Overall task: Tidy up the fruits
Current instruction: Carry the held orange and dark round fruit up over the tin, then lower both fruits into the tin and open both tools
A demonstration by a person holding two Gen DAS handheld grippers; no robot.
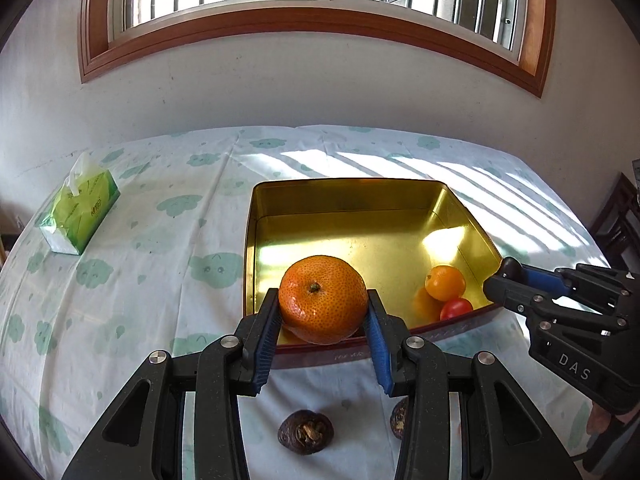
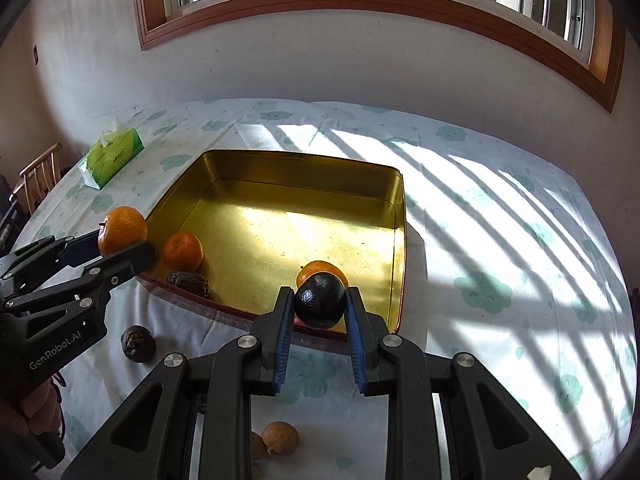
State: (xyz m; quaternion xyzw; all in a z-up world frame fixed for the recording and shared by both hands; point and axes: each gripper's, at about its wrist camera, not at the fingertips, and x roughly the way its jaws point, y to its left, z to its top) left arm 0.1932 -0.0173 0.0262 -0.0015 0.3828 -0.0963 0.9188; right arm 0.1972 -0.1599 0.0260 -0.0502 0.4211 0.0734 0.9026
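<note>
My left gripper (image 1: 323, 312) is shut on a large orange mandarin (image 1: 322, 298), held over the near edge of the gold tin tray (image 1: 360, 236). In the right wrist view the left gripper (image 2: 120, 248) holds that mandarin (image 2: 122, 230) by the tray's left wall. My right gripper (image 2: 320, 306) is shut on a dark round fruit (image 2: 320, 300) above the tray's near rim (image 2: 280, 318). In the left wrist view the right gripper (image 1: 512, 276) reaches in from the right with the dark fruit (image 1: 511, 267). A small orange (image 1: 445, 282) and a red tomato (image 1: 456, 308) lie in the tray.
Two wrinkled dark fruits (image 1: 306, 432) (image 1: 399, 416) lie on the tablecloth in front of the tray. Two brown longans (image 2: 280, 438) lie near me. A green tissue box (image 1: 80, 210) stands at the far left. A wooden chair (image 2: 38, 180) stands left of the table.
</note>
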